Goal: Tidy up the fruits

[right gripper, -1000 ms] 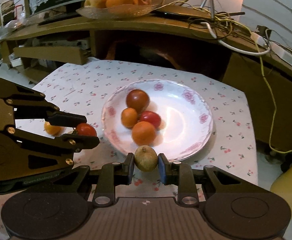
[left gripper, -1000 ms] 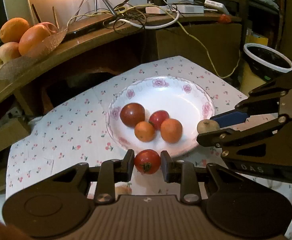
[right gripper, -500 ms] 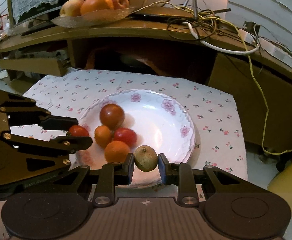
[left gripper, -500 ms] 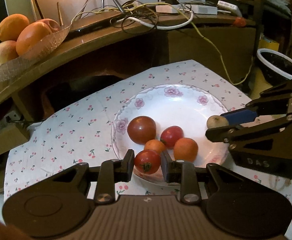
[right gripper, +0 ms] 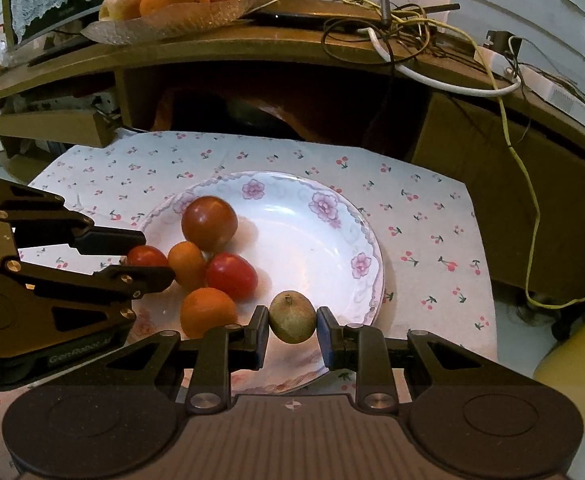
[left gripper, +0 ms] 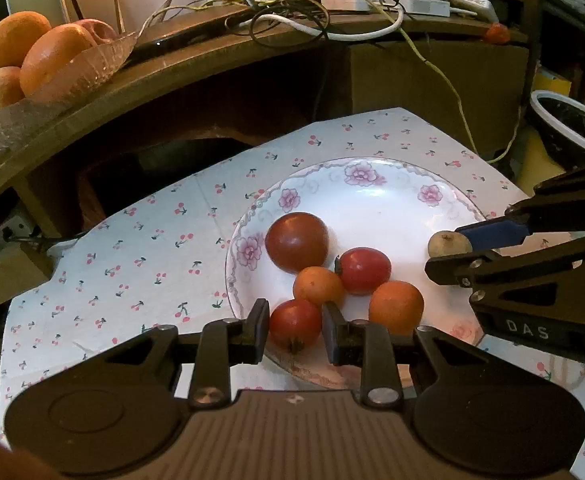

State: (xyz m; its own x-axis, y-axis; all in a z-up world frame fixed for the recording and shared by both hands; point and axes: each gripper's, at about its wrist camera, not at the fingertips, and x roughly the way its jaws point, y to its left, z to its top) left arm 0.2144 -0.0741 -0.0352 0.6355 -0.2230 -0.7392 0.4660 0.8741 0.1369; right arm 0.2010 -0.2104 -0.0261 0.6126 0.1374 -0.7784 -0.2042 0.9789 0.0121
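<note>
A white flowered plate (left gripper: 376, 200) (right gripper: 304, 232) lies on the cherry-print cloth and carries a large dark red tomato (left gripper: 296, 242) (right gripper: 209, 223), a smaller red tomato (left gripper: 365, 270) (right gripper: 231, 275) and two small oranges (left gripper: 396, 307) (right gripper: 208, 312). My left gripper (left gripper: 295, 326) (right gripper: 148, 261) is shut on a small red tomato (left gripper: 295, 323) (right gripper: 147, 256) over the plate's near left rim. My right gripper (right gripper: 291, 330) (left gripper: 450, 249) is shut on a small brownish-green round fruit (right gripper: 291, 317) (left gripper: 448, 243) over the plate's right side.
A glass dish (left gripper: 72, 76) (right gripper: 172, 20) of large oranges and apples sits on the wooden shelf behind the table. Tangled cables (left gripper: 312, 12) (right gripper: 404, 36) lie on that shelf. A dark bowl with a white rim (left gripper: 568, 124) stands off the table at the right.
Both grippers have moved forward with their fruits, from the plate's near edge to above the plate. Their grips are unchanged.
</note>
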